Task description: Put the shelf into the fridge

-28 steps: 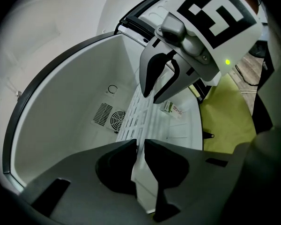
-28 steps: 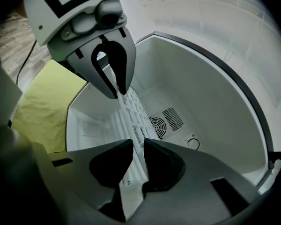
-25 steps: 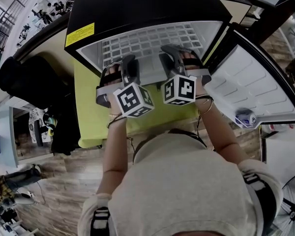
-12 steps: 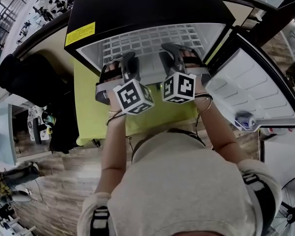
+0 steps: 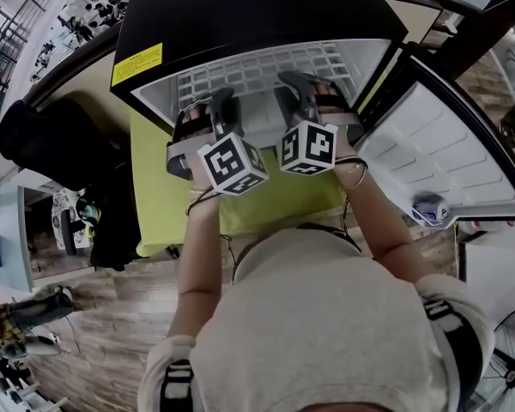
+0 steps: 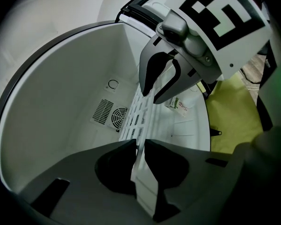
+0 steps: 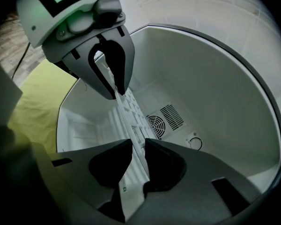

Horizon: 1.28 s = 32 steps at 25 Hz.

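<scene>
Shelf [image 5: 266, 65] inside the fridge [image 5: 240, 7], right gripper [image 7: 138, 144] letting go
The white grid shelf lies across the open fridge cavity with its front edge at the mouth. The left gripper [image 6: 140, 144] is clamped on that edge. The right gripper's jaws have just been opening, and the edge runs between them with the pads looking slack on it. To me the shelf seems seated and the release begun, with the left gripper to follow.

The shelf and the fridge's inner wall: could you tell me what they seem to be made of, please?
The shelf looks like white moulded plastic, matt, a flat slotted grid. The inner wall is probably smooth white plastic with a faint sheen.
</scene>
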### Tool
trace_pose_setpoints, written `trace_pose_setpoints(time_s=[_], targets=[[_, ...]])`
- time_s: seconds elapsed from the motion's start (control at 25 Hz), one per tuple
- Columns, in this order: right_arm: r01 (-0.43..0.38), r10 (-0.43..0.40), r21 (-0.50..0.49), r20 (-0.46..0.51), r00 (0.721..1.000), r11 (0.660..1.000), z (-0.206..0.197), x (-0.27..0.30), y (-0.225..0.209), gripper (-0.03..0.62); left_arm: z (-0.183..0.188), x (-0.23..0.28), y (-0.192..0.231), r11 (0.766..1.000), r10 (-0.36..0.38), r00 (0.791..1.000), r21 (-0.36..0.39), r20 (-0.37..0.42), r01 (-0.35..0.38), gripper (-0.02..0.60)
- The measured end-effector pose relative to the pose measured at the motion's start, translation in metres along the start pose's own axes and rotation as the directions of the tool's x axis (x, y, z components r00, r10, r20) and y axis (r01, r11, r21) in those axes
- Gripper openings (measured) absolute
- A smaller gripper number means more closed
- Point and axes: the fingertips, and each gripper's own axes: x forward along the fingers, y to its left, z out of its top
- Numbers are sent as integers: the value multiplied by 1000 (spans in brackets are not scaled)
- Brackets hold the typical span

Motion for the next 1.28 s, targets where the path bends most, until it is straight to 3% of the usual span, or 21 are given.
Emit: trace_pose_setpoints(time_s=[0.56, 0.84, 1.12, 1.28], targets=[[9, -9, -5, -13, 1000, 1000, -1, 2, 0, 95, 1, 0, 1, 999, 9, 1000, -34, 6, -9, 63], [-33, 34, 19, -48, 998, 999, 1, -1, 2, 89, 4, -7, -6, 996, -20, 1000, -81, 19, 21, 100], [7, -7, 38, 12, 1000, 999, 9, -27, 4, 95, 12, -20, -20, 994, -51, 997, -93, 55, 56, 72], [1, -3, 109, 14, 1000, 994, 8, -43, 5, 97, 16, -30, -29, 991, -70, 994, -110, 85, 79, 59]])
